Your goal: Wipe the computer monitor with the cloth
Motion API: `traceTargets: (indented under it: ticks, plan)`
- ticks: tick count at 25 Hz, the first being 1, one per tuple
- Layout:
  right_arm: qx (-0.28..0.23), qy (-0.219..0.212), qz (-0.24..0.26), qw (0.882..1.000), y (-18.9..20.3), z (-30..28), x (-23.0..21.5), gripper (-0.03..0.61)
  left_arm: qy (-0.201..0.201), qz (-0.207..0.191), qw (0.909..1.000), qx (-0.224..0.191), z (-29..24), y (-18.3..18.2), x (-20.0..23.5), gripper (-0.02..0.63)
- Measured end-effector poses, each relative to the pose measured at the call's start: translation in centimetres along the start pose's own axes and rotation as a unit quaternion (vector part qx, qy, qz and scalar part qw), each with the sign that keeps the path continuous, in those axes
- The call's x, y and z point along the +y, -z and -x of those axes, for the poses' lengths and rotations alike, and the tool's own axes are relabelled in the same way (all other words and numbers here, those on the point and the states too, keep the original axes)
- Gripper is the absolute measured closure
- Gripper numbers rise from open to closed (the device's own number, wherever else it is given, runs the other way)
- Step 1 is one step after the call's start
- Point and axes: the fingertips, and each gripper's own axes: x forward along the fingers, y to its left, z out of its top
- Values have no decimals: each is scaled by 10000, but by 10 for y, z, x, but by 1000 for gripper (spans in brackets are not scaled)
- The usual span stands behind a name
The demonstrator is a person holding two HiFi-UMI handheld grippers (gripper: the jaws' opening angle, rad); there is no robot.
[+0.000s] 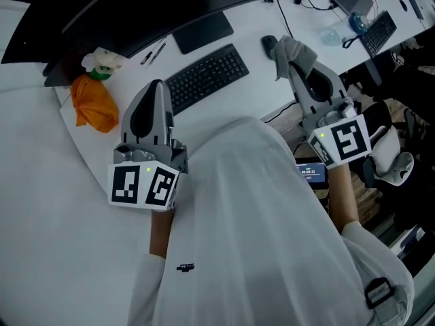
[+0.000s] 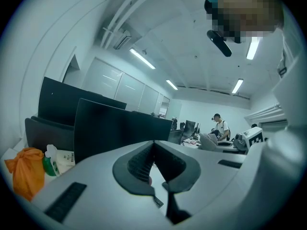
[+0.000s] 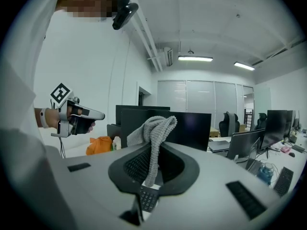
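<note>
Over white desk (image 1: pixel 41 209), right gripper (image 1: pixel 289 61) holds cloth (image 1: pixel 299 50) aloft; left gripper (image 1: pixel 158 87) closed.

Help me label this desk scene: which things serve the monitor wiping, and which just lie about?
For the job:
cloth, pinched in the right claw
monitor

Lying about:
keyboard
orange bag
pens

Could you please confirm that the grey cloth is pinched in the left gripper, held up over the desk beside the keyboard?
Not quite: the grey cloth is pinched in the right gripper, as the right gripper view shows, draped over its fingers. The left gripper is shut on nothing. The rest holds: the cloth is up over the desk beside the keyboard.
</note>
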Motion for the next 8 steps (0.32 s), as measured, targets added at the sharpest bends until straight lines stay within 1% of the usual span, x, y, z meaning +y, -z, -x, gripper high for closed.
traceTargets:
  ticks: [8]
  plan:
    - [-57, -253, -92, 9996, -4, -7, 16, 555, 1, 12, 10000, 33, -1, 4, 0, 595]
